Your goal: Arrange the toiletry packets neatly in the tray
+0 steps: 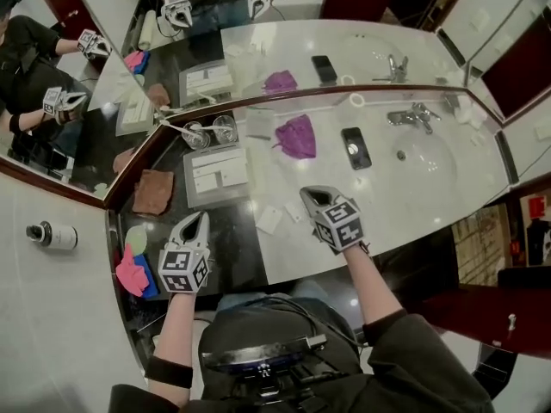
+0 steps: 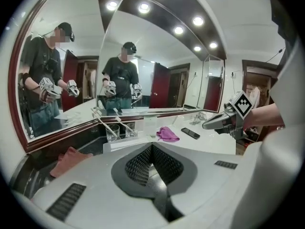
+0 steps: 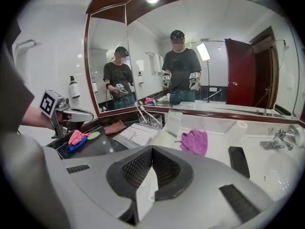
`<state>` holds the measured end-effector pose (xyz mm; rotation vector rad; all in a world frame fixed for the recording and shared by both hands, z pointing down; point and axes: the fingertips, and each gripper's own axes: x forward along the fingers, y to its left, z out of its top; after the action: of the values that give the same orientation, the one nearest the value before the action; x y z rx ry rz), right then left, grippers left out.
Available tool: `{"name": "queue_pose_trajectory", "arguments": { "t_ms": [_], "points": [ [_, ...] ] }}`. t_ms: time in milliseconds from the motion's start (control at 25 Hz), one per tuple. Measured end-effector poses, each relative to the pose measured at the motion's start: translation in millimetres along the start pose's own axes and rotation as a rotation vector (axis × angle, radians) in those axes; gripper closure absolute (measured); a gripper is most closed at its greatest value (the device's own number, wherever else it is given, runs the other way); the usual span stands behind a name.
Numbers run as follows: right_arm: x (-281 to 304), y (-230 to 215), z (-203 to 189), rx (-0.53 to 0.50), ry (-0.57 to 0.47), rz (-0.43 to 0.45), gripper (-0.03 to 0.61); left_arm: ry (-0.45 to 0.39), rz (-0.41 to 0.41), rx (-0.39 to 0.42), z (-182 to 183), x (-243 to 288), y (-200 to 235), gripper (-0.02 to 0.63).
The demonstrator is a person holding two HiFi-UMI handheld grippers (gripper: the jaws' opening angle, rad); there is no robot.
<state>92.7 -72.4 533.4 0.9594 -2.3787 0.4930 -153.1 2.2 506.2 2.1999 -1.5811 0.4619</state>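
Observation:
A grey tray (image 1: 244, 194) with white toiletry packets in it stands on the dark part of the counter, below two glasses; the right gripper view shows the tray (image 3: 138, 133) too. My right gripper (image 1: 310, 194) hovers over the white counter to the right of the tray, shut on a white packet (image 3: 145, 194) that sticks up between its jaws (image 3: 151, 149). Two more white packets (image 1: 269, 220) lie on the counter between the grippers. My left gripper (image 1: 200, 218) hangs over the dark counter near the front edge, shut with nothing in it (image 2: 151, 147).
A purple cloth (image 1: 297, 136), a black phone (image 1: 355, 147) and a sink (image 1: 426, 157) with its faucet (image 1: 413, 116) lie to the right. Two glasses with toothbrushes (image 1: 211, 132) stand behind the tray. A brown cloth (image 1: 152, 192) and pink and blue cloths (image 1: 133, 269) lie at the left. Mirrors back the counter.

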Motion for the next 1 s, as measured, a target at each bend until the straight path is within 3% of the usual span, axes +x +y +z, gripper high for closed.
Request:
{"name": "queue_pose_trajectory", "arguments": {
  "t_ms": [280, 480, 680, 840, 1000],
  "points": [
    [-24.7, -6.2, -21.5, 0.054, 0.001, -0.051, 0.561, -0.011, -0.009, 0.012, -4.1, -7.9, -7.7, 0.614],
    [-29.4, -6.6, -36.2, 0.074, -0.003, -0.046, 0.561, -0.010, -0.019, -0.029, -7.8, -10.9, -15.2, 0.614],
    [-33.8, -2.0, -39.1, 0.088, -0.003, -0.047, 0.561, 0.002, -0.019, 0.019, -11.5, -11.8, -22.9, 0.612],
    [-32.9, -1.3, -47.2, 0.085, 0.002, -0.048, 0.561, 0.040, -0.032, 0.021, -20.2, -1.0, -29.2, 0.610],
    [-31.9, 1.7, -61.6, 0.084, 0.031, -0.037, 0.561, 0.130, -0.089, 0.017, -37.8, 23.5, -48.1, 0.532]
  ]
}}
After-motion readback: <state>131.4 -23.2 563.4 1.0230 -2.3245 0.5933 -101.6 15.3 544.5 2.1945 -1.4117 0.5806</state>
